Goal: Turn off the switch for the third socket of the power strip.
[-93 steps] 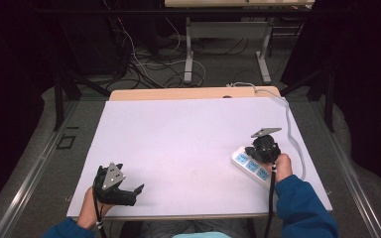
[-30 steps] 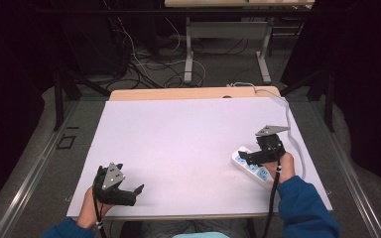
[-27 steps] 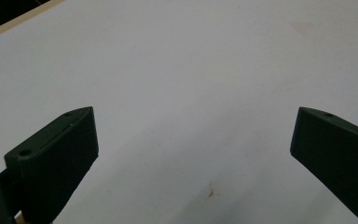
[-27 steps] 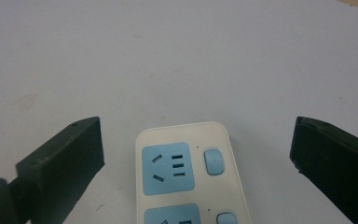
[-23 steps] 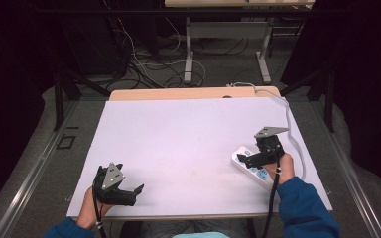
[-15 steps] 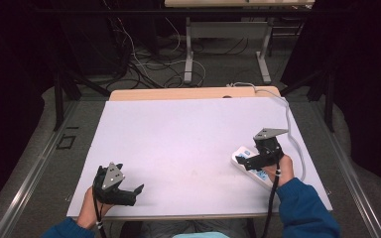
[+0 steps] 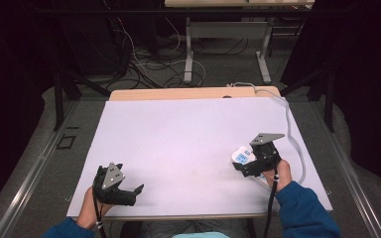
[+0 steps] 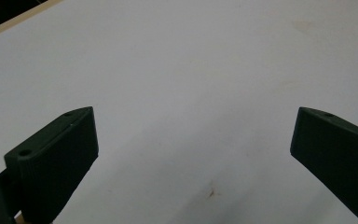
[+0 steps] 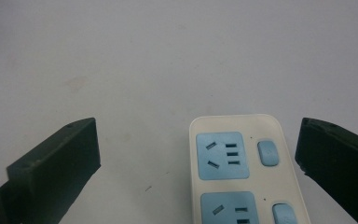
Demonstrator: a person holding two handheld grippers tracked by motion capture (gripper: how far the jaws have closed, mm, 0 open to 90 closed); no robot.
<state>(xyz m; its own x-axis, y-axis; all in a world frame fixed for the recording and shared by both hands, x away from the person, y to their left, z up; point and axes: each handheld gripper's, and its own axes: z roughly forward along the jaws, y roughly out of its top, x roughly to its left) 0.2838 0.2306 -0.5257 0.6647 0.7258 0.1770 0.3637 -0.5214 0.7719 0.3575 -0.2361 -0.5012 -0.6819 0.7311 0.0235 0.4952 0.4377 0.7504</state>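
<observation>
Your right gripper [image 9: 198,154] has its jaws spread wide over the white power strip [image 9: 242,172], which lies flat on the table [image 7: 188,134] near its right edge, closer to the right-hand jaw and touching neither. Your left gripper [image 8: 193,154] is also wide open over bare tabletop, holding nothing.

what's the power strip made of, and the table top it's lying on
The power strip looks like moulded plastic: a smooth cream-white shell with rounded corners, and matte light-blue socket faces and switches. The table top seems to be a matte white laminate or coated board, flat with faint scuffs and stains; a bare wood-coloured edge at its far side hints at a board underneath, though that is uncertain.
</observation>
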